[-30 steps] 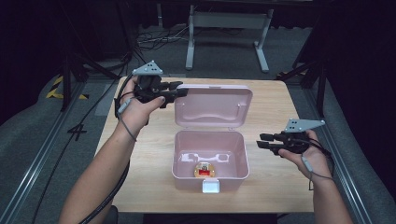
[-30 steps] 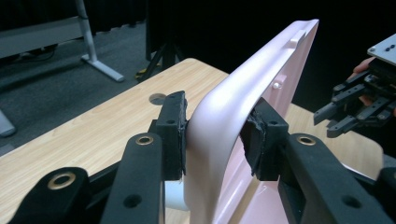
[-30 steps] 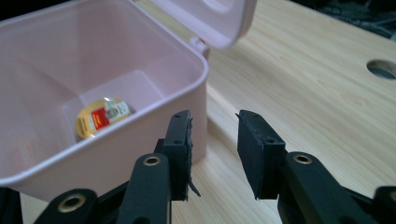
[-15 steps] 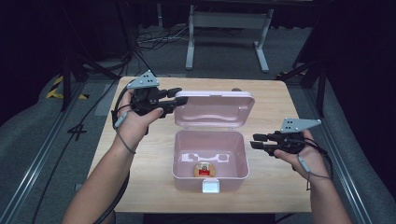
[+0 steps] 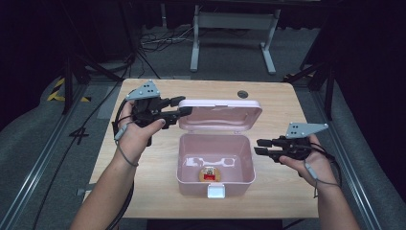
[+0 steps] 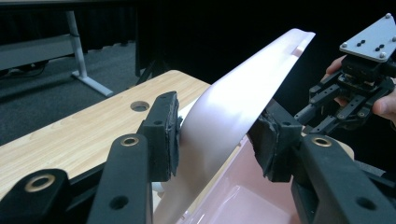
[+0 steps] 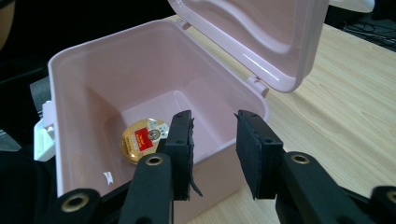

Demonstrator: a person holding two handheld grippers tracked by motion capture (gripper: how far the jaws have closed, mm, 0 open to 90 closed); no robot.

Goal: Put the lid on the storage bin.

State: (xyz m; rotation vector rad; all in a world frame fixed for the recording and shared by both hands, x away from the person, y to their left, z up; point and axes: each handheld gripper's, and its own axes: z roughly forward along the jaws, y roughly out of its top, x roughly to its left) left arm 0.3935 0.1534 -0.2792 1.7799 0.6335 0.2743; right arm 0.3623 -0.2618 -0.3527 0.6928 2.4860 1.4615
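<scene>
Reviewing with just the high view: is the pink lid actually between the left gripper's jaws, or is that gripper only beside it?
Observer: Between them. The lid's edge runs between the left gripper's pads. The jaws have just been opening and look barely off it.
Operator: Is the right gripper carrying anything?
Observer: No. The right gripper's jaws stand apart and empty, aimed at the open box.
Operator: What's the round thing inside?
Observer: A gold disc with a red label, flat on the box floor.

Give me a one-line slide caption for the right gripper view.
Right gripper, jaws open and empty, faces the open pink box holding a round gold tin, lid raised.
</scene>
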